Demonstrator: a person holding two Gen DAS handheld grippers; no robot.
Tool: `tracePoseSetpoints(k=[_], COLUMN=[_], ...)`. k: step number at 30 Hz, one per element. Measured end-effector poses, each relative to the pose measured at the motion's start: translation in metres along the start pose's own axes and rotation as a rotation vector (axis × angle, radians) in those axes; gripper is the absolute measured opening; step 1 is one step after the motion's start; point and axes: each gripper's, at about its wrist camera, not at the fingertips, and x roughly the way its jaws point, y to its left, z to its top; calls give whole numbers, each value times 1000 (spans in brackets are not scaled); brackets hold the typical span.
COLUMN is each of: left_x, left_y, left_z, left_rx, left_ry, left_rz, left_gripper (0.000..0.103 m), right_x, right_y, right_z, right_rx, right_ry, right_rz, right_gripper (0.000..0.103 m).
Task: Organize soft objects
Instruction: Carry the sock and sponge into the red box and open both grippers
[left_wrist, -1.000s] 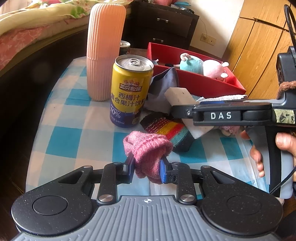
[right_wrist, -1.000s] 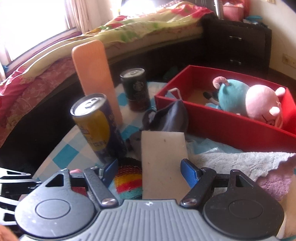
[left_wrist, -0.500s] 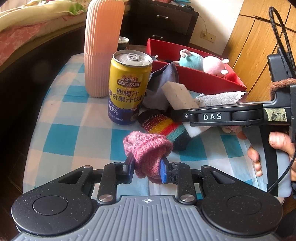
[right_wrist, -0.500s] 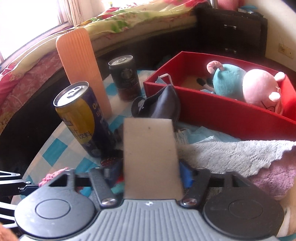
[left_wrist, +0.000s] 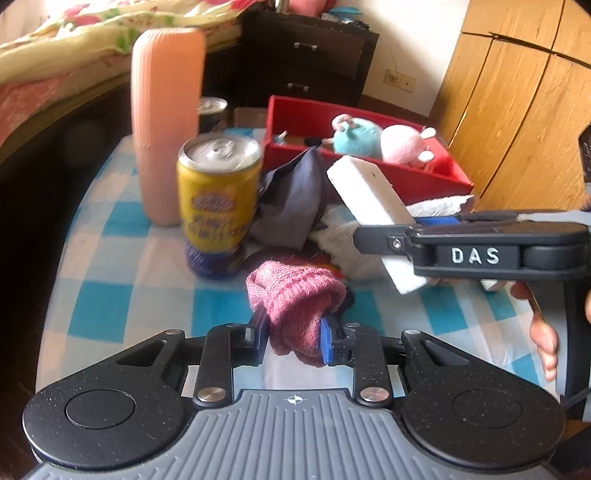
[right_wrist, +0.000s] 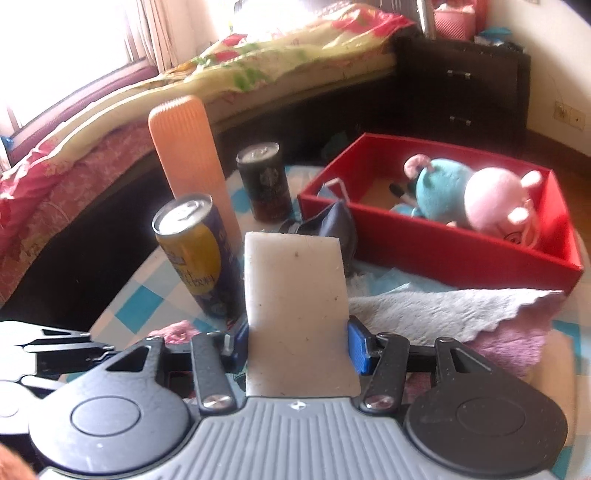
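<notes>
Landmark: the yellow can (left_wrist: 218, 199) on the checked cloth (left_wrist: 99, 310). Left of it and just behind stood a peach ribbed tube (left_wrist: 168, 122), with a dark can (right_wrist: 266, 184) further back. In front of the yellow can, the left gripper (left_wrist: 293, 332) was clamped on a pink knit sock (left_wrist: 295, 299). Right of the can lay a grey cloth (left_wrist: 295, 203). Further right, the right gripper (right_wrist: 297, 341) was closing its jaws on a white sponge (right_wrist: 295, 295), pads against its sides, lifted off the table. Behind and right of the can sat the red box (right_wrist: 443, 254) holding a teal plush (right_wrist: 439, 192) and a pink plush (right_wrist: 495, 199).
</notes>
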Motion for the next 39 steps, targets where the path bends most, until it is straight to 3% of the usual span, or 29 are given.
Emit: tracePoseSetpoints(k=[16,39], left_x=[16,80], left_y=[-60,-57], left_z=[64,132], left_rx=[52,39], left_ry=[-141,-177], left_rz=[-52,-6], left_gripper=[28,29], right_x=[-59,-28], right_y=[-51,-117], right_z=[16,68], right_rx=[62,146], right_ry=[-162,-217], right_rz=[-132,-275], right_gripper=[30,30])
